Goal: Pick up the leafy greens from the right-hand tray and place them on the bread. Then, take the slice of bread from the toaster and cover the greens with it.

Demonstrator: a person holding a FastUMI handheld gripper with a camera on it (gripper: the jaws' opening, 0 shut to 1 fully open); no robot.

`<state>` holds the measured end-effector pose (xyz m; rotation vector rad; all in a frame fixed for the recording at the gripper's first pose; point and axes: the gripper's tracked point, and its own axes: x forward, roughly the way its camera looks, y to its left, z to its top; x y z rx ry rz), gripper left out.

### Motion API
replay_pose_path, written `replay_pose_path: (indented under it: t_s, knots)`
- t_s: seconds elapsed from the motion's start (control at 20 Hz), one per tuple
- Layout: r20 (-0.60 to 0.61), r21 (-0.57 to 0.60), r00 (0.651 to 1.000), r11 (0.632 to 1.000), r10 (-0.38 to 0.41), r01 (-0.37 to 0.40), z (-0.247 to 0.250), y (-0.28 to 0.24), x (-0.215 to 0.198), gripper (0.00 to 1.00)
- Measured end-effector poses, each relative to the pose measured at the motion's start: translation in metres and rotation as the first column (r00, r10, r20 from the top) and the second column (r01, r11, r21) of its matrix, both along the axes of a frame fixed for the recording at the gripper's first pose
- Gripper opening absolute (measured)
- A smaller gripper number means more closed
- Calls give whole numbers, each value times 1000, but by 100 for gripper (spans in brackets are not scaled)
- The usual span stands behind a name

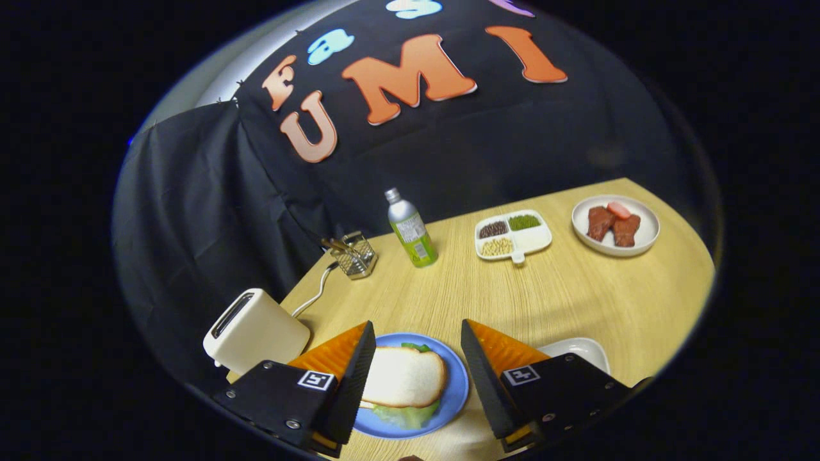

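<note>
We see a light wooden table (576,301) running from the gripper out to the black cloth wall. Our gripper (418,349) hangs above its near edge with the fingers spread wide and nothing pinched between them. Below the gap between the fingers lies a blue plate (456,384), and on it sits a slice of bread (402,376) lying flat on top of leafy greens (410,416), whose green edges poke out at the near side and at the far side of the slice. We cannot tell whether a second slice lies under the greens.

Just beside the left finger stands a cream toaster (256,330), its slot facing up and its cord trailing off toward the wall. Behind the right finger we see the corner of a white tray (580,349).

Farther off, near the wall, rests a white plate (644,234) with pieces of red meat, and next to it a white divided dish (535,240) holding dark, green and pale beans. A green bottle (412,228) with a silver top stands upright, and a small wire basket (356,255) sits beside it.
</note>
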<state>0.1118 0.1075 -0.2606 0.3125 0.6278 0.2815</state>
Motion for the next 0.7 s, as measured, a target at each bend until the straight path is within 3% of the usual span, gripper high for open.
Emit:
replay_pose_path:
  t_s: [0.3, 0.5, 0.7]
  knots:
    - [273, -81, 962, 996, -7, 30, 97, -14, -27, 89]
    - [336, -72, 942, 997, -10, 36, 135, -16, -54, 95]
    - [418, -94, 907, 991, -44, 91, 161, -35, -68, 98]
